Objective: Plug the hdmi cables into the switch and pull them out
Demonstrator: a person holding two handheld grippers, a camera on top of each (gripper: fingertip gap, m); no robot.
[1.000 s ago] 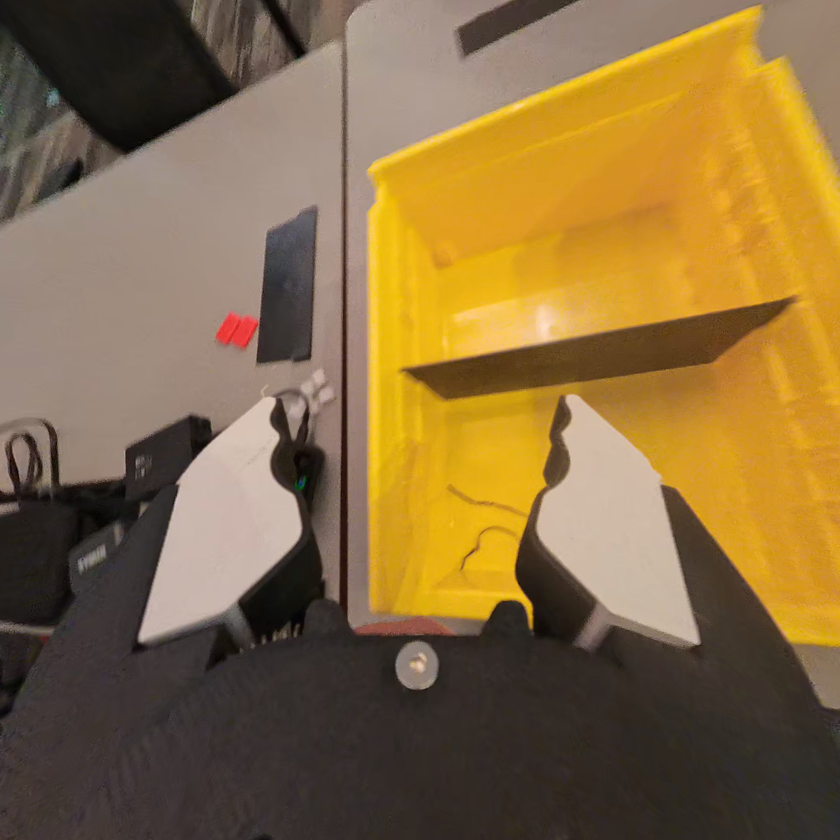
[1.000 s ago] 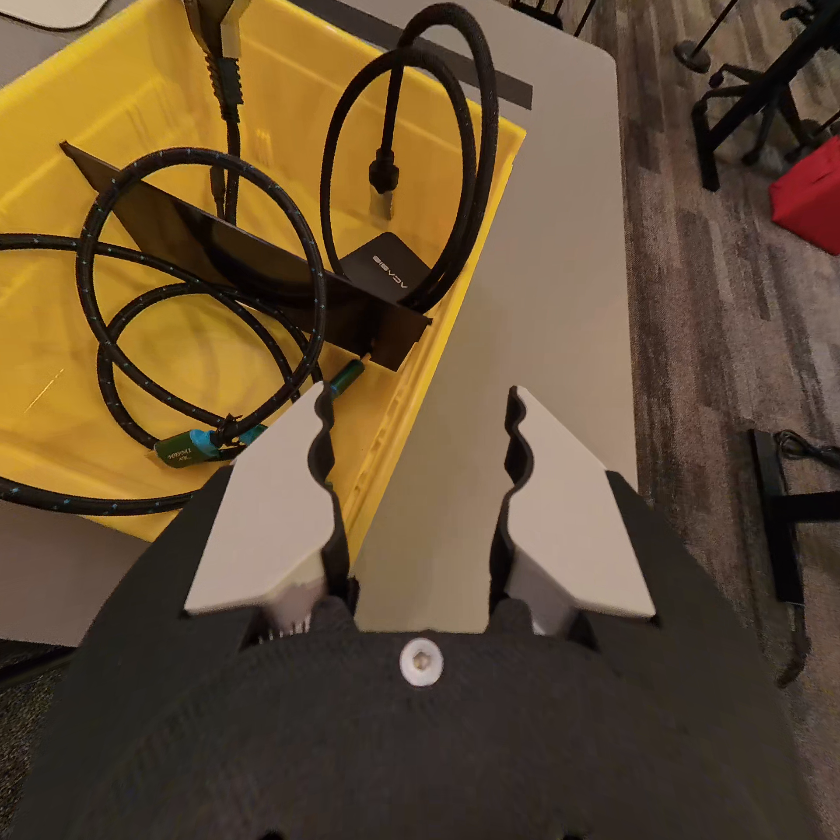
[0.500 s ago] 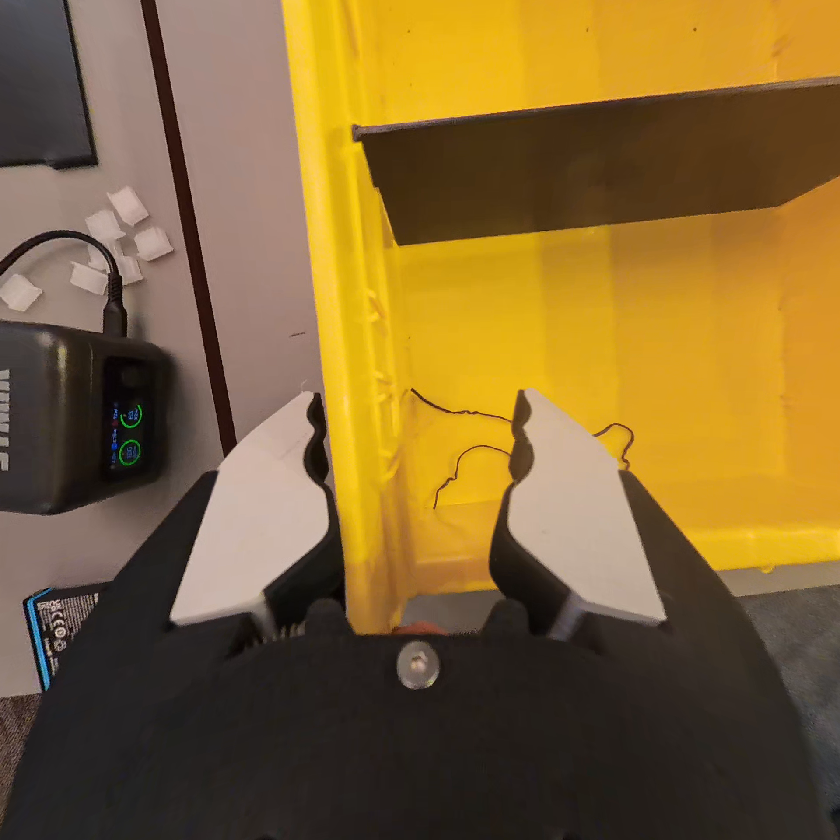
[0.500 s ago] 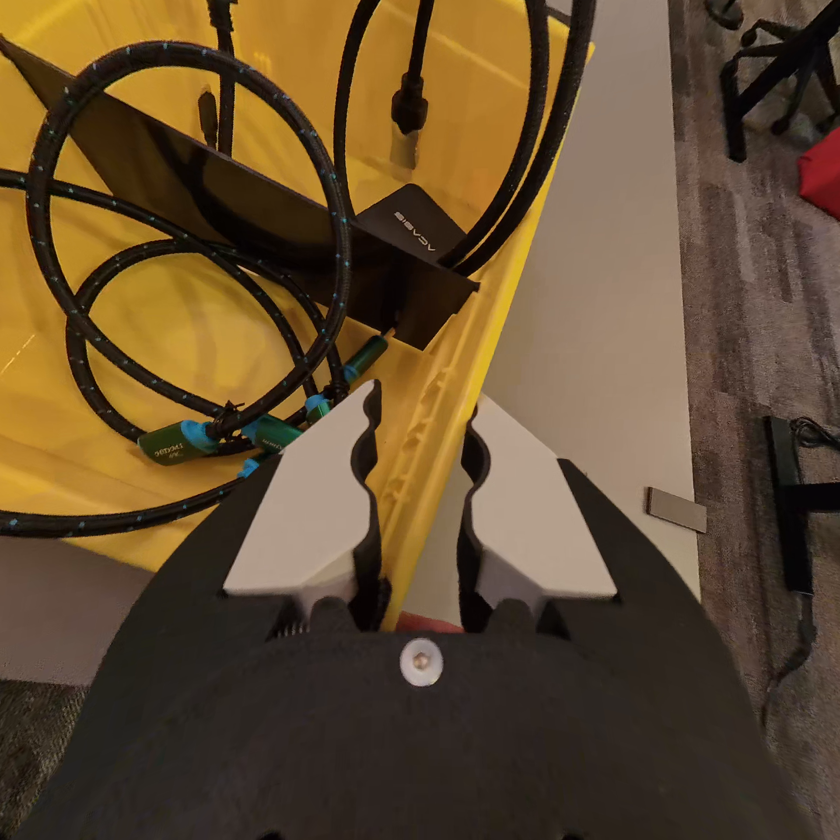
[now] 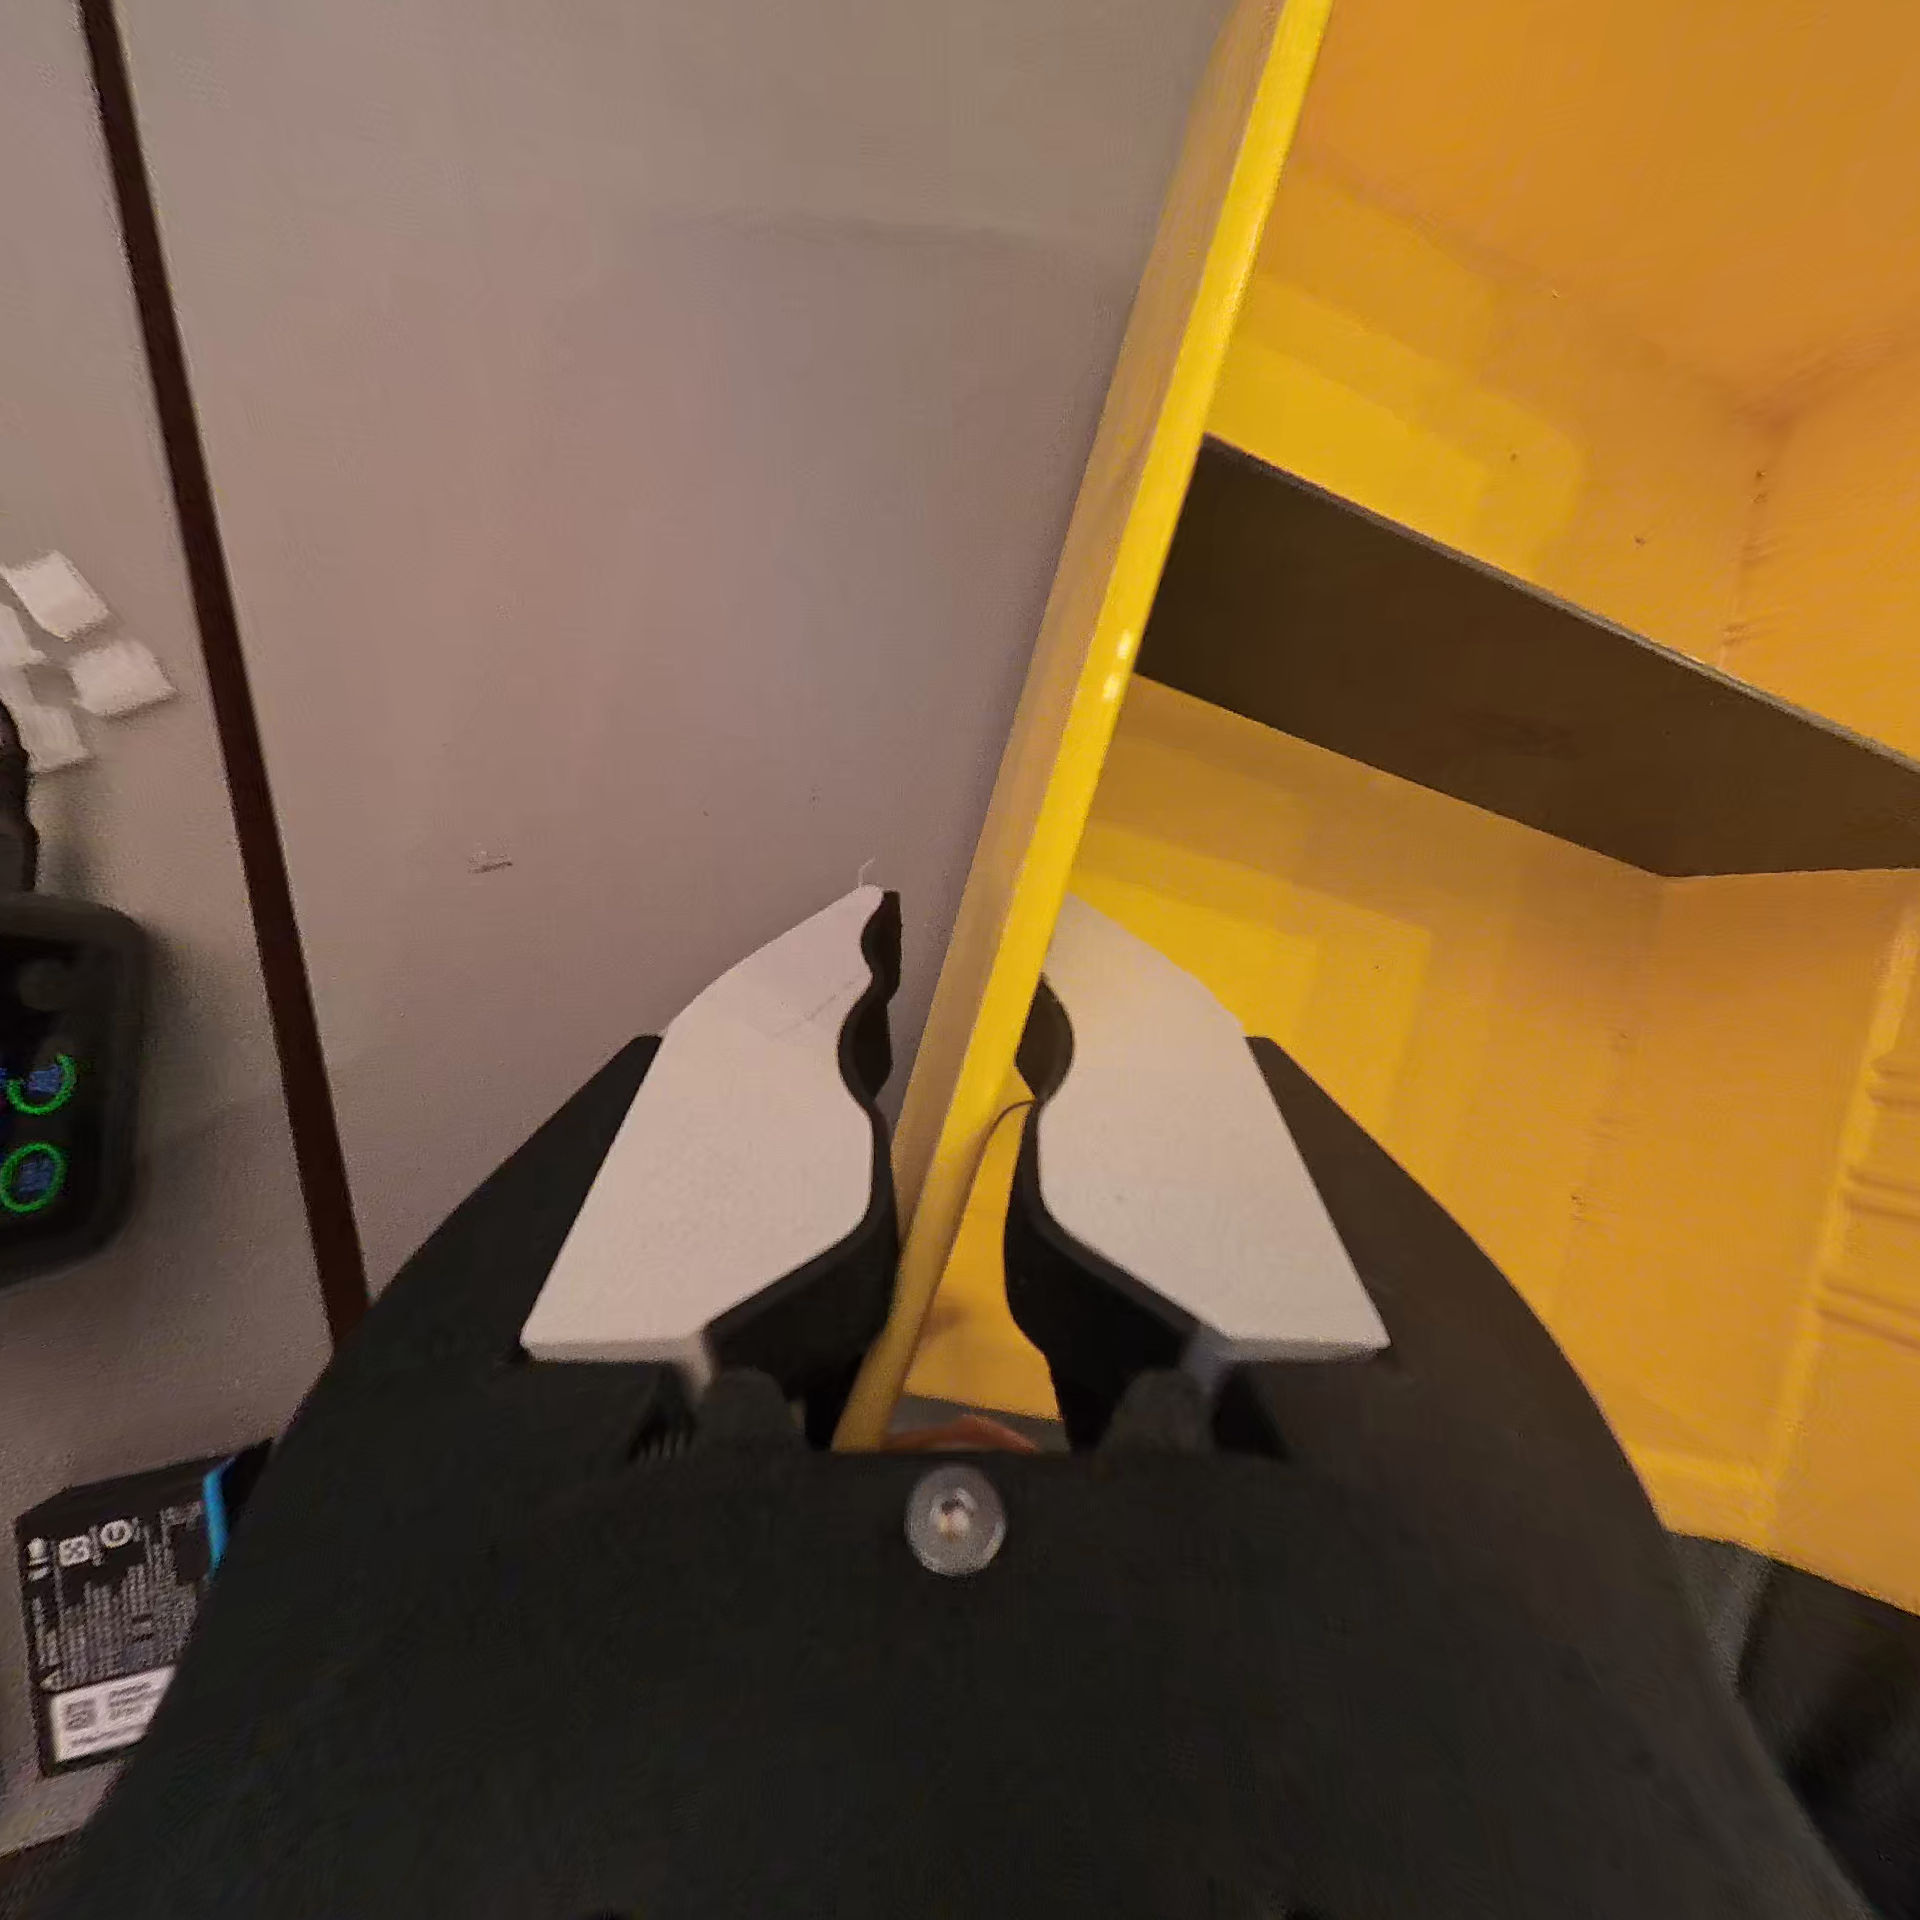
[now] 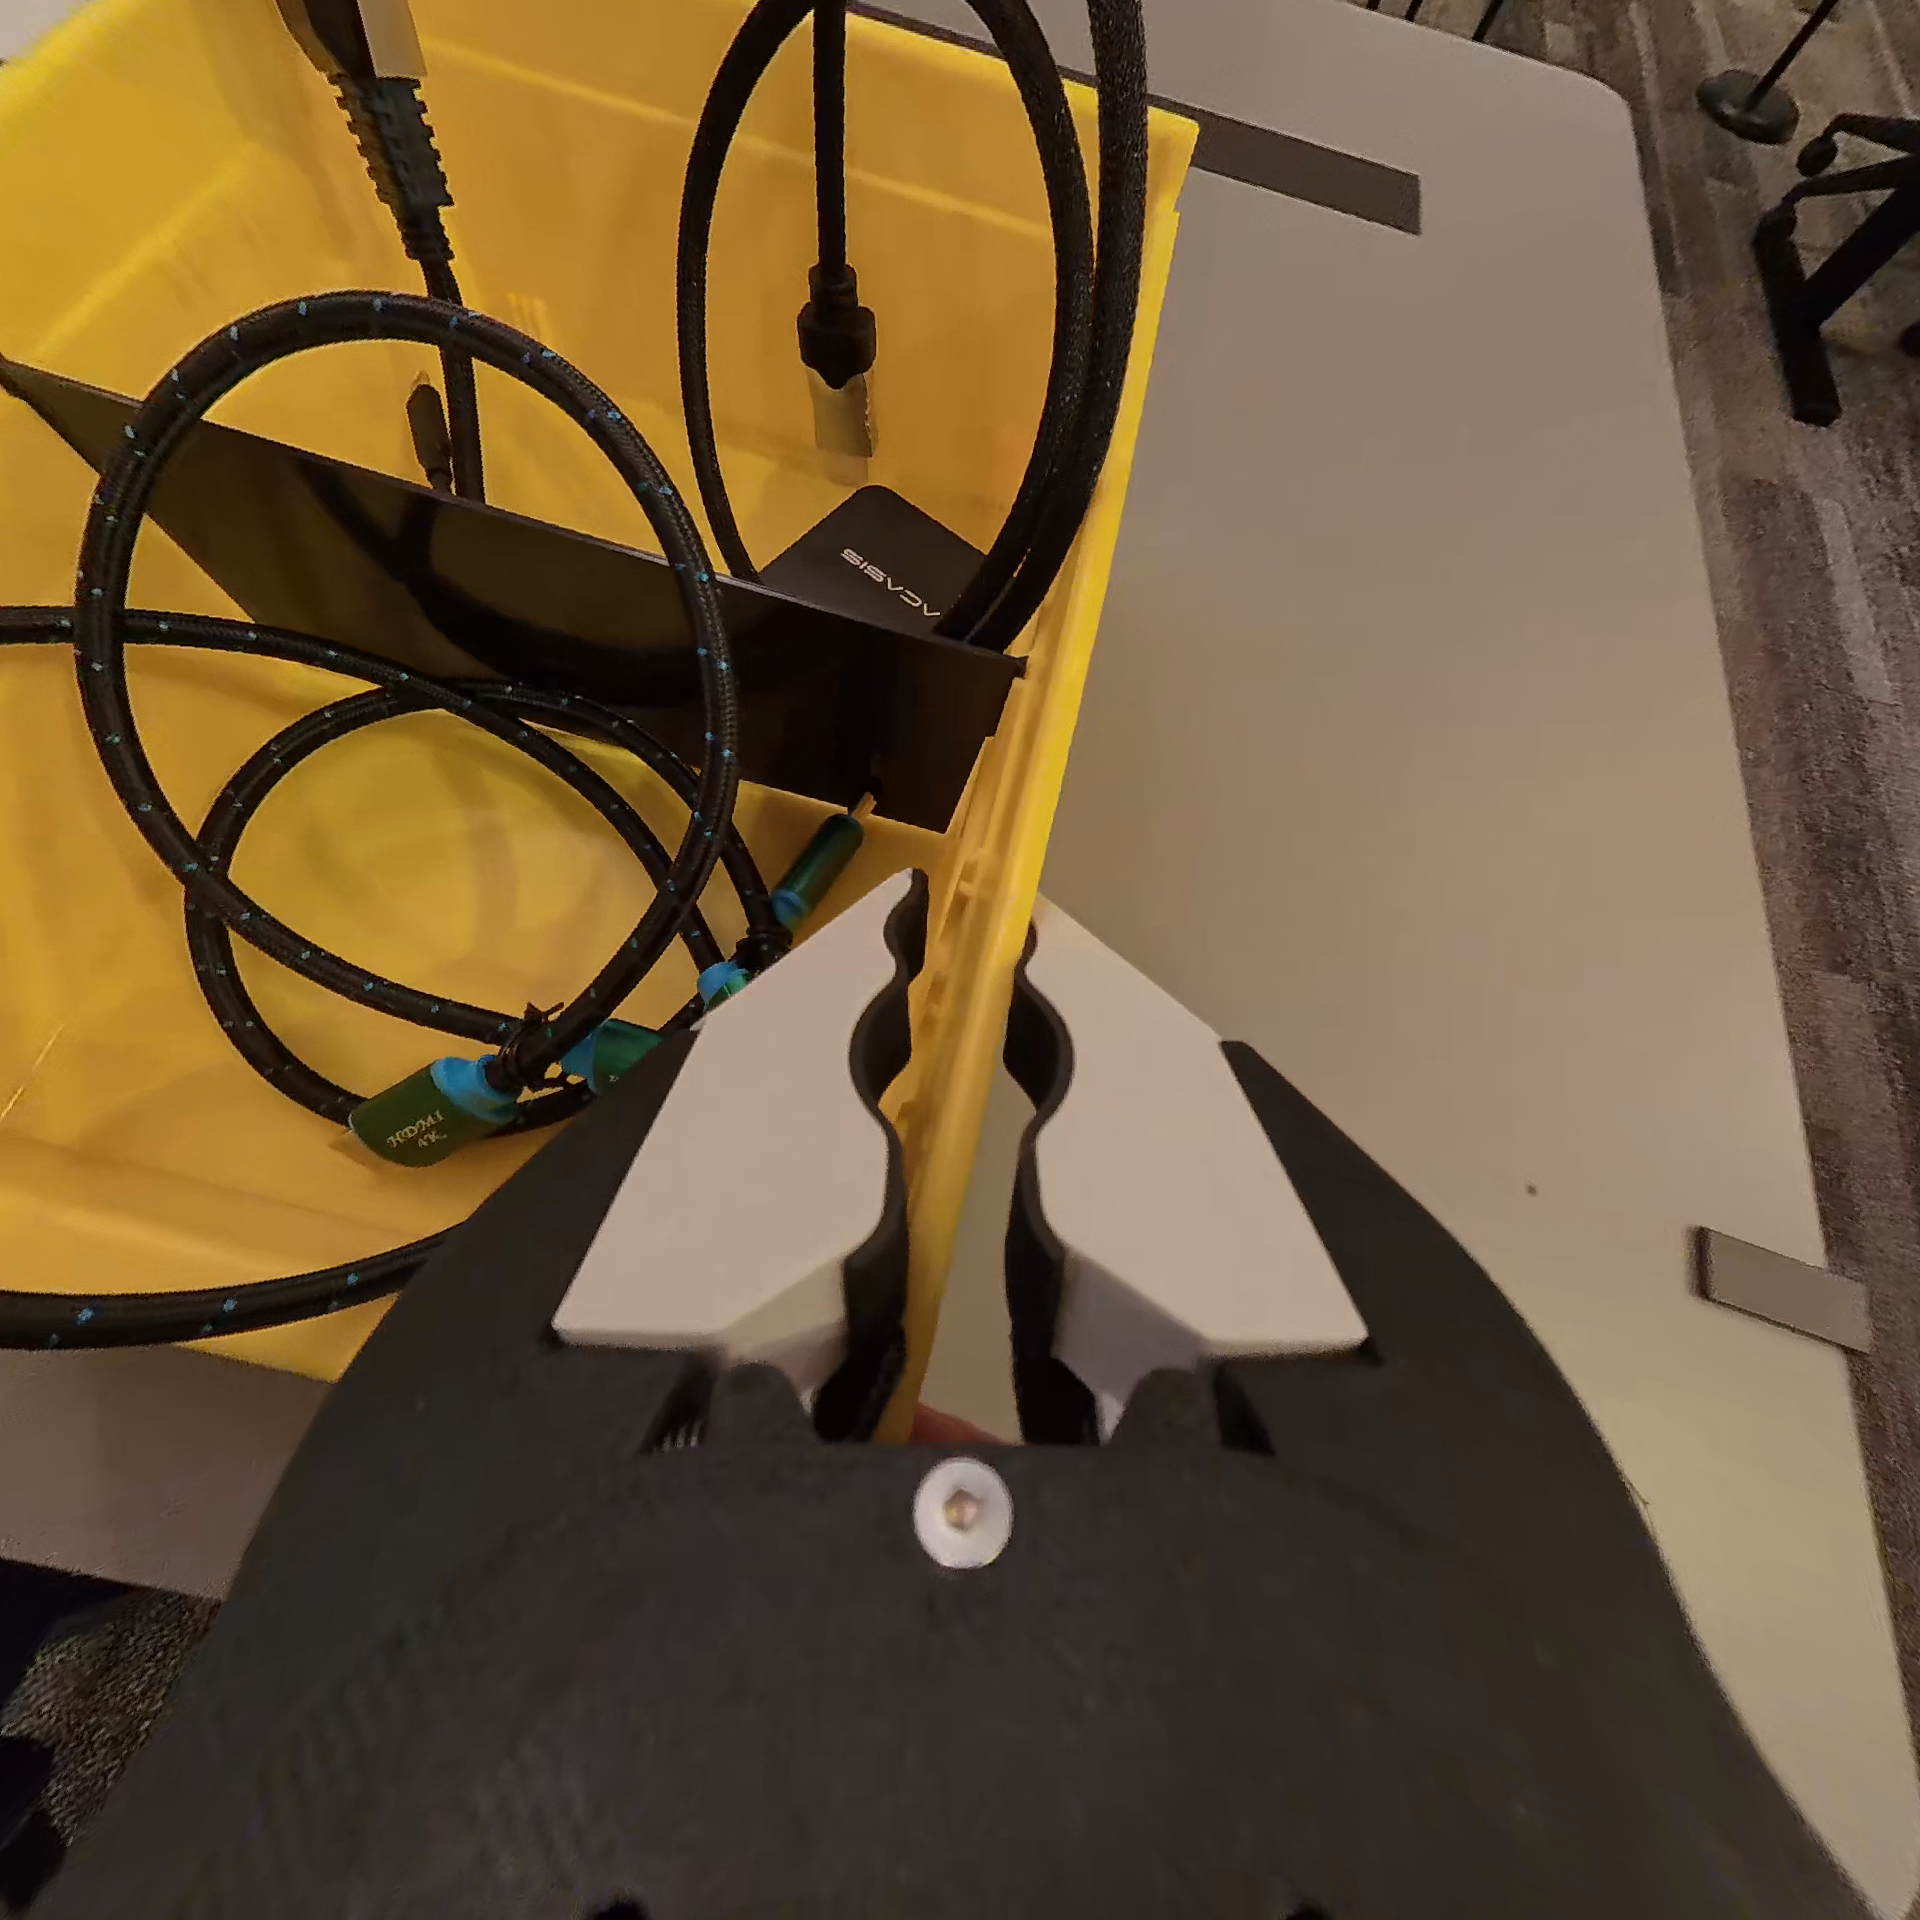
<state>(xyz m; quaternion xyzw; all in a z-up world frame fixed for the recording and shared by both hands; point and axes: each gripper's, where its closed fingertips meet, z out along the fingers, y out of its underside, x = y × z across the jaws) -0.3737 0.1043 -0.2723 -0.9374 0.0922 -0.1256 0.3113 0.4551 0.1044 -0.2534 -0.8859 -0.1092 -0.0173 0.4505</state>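
Both tongs, left [image 5: 961, 1023] and right [image 6: 966, 997], clamped on yellow bin [image 6: 1049, 748] walls

1. A pale grey table top [image 6: 1403, 727] fills the right wrist view, its far corner rounded
2. A dark seam [image 5: 208, 665] runs down the table in the left wrist view, so 2 tops seem to meet there, though blur makes it hard to tell
3. Grey-brown patterned carpet [image 6: 1808, 644] lies beyond the table's right edge
4. A black chair base [image 6: 1829, 239] stands on that carpet near the far corner
5. A dark strip [image 6: 1309, 171] crosses the table's far end
6. The light is warm and even
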